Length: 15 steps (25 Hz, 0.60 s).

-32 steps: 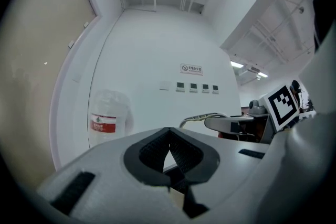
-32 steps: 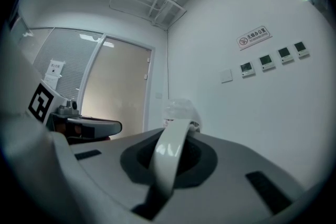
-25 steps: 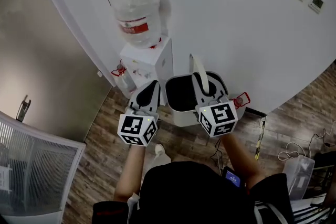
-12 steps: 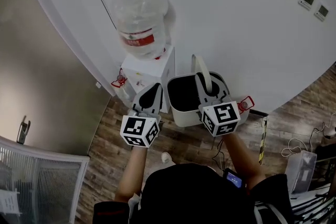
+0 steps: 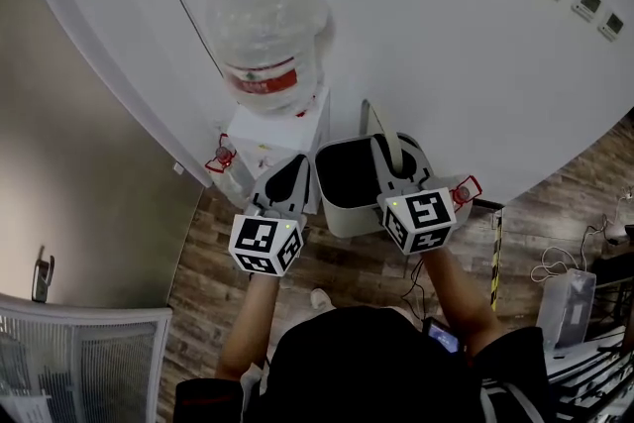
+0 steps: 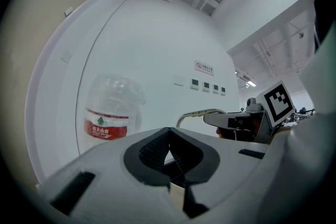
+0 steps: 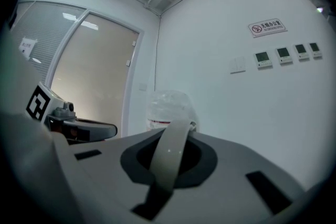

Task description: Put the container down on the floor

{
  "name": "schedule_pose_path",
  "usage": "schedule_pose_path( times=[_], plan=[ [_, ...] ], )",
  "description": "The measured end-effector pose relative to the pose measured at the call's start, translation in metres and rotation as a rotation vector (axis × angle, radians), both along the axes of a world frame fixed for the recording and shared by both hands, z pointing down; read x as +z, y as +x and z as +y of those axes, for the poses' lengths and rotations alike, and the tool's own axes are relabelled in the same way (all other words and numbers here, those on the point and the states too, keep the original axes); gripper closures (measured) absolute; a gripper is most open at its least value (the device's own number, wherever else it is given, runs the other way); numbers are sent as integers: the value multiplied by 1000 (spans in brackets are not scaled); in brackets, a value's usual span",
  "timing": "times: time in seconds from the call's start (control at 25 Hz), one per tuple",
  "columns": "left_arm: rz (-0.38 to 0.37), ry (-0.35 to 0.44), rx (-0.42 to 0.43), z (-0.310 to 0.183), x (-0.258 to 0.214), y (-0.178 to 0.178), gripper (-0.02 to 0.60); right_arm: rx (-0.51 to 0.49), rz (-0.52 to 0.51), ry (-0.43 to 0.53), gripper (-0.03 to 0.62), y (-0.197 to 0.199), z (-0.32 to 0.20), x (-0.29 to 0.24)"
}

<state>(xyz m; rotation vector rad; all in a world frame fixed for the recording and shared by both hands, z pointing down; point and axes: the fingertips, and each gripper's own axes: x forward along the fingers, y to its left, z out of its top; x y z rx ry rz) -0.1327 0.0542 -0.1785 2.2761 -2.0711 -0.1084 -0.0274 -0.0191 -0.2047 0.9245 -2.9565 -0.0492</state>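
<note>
Carry step; set-down not begun. Right gripper [image 5: 394, 157] clamped on handle [image 5: 377, 122] of container [image 5: 346, 216], which hangs under it, clear of floor [image 5: 342, 264]. Left gripper [image 5: 288, 175] closed, empty, just left of container.

Next: lower right gripper till base lands, then release.

Versus second ago: both grippers and container nearer water dispenser [image 5: 280, 126]; grip unchanged.

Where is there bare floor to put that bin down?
Bare wooden floor lies just below the container, between the water dispenser and the wall. More lies to the left, between the dispenser and the glass partition. The right side is crowded with cables and a white box.
</note>
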Motion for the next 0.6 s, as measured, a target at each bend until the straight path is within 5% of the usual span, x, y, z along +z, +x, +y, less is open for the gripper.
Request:
schedule_pose_path(
  times=[0.6],
  plan=[
    [33, -23, 91, -24, 20, -19, 565, 83, 11, -32, 566, -20, -19, 17]
  ],
)
